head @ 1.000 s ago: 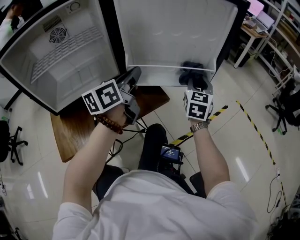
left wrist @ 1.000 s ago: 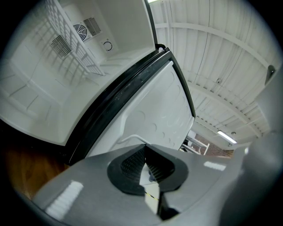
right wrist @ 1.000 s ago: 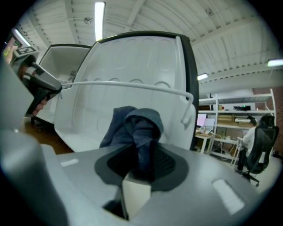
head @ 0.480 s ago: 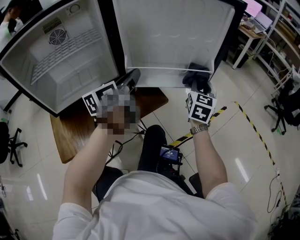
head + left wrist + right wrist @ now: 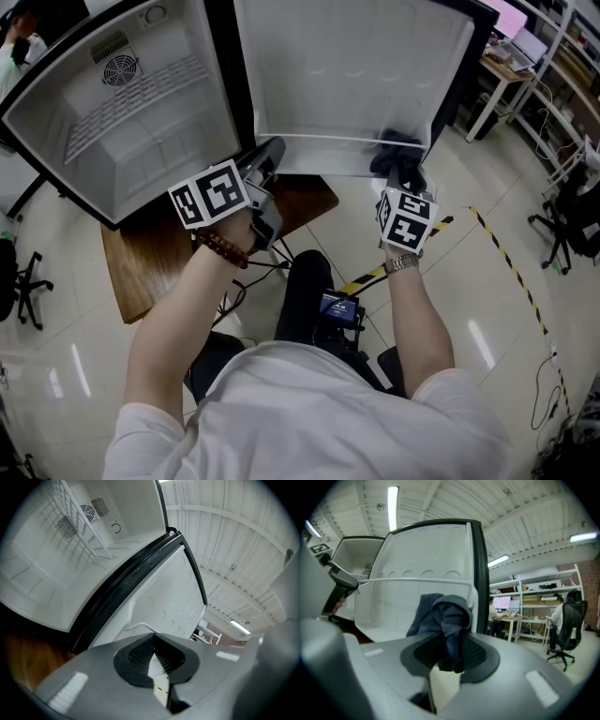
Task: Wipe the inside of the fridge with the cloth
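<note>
The right gripper [image 5: 447, 657] clamps its jaws on a bunched dark blue cloth [image 5: 446, 613], pressed at the white rail [image 5: 417, 580] low on the inside of the open fridge door [image 5: 347, 66]. The left gripper [image 5: 153, 657], jaws closed on nothing, points toward the black front edge [image 5: 123, 584] of the fridge [image 5: 122, 112], above a wooden table [image 5: 150, 267].

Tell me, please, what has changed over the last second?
The right claw, shut on the dark cloth, slid slightly rightward along the fridge door. The left claw stayed shut, empty and in place.
</note>
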A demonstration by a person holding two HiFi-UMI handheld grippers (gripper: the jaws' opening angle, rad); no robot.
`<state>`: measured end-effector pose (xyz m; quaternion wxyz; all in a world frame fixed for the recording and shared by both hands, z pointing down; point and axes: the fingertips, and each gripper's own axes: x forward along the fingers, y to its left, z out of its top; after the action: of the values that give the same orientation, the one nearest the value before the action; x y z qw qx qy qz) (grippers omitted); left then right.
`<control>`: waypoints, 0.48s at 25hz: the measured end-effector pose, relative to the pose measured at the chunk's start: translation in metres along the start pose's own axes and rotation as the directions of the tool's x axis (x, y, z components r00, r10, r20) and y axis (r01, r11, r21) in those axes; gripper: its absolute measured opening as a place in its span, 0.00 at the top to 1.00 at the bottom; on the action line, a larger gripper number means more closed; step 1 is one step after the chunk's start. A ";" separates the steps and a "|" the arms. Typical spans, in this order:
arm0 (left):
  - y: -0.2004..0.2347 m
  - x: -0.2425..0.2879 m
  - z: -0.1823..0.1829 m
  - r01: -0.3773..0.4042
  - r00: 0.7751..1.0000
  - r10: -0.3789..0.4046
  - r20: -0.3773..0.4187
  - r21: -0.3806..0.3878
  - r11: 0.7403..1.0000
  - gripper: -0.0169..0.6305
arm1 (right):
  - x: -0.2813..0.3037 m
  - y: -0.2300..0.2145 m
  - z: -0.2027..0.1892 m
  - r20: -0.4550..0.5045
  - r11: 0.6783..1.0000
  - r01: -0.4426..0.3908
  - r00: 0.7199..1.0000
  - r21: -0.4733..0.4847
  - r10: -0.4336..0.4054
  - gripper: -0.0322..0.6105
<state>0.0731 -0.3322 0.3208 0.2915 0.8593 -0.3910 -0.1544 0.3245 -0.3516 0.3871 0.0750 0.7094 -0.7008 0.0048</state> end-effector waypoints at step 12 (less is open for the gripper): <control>-0.001 0.000 -0.004 0.011 1.000 -0.011 -0.008 -0.006 1.000 0.97 | -0.027 0.014 0.003 0.024 0.997 -0.080 0.996 -0.019 0.080 0.79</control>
<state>0.0759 -0.3305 0.3234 0.2948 0.8612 -0.3844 -0.1539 0.3093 -0.3252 0.3821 0.0723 0.6800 -0.7296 -0.0074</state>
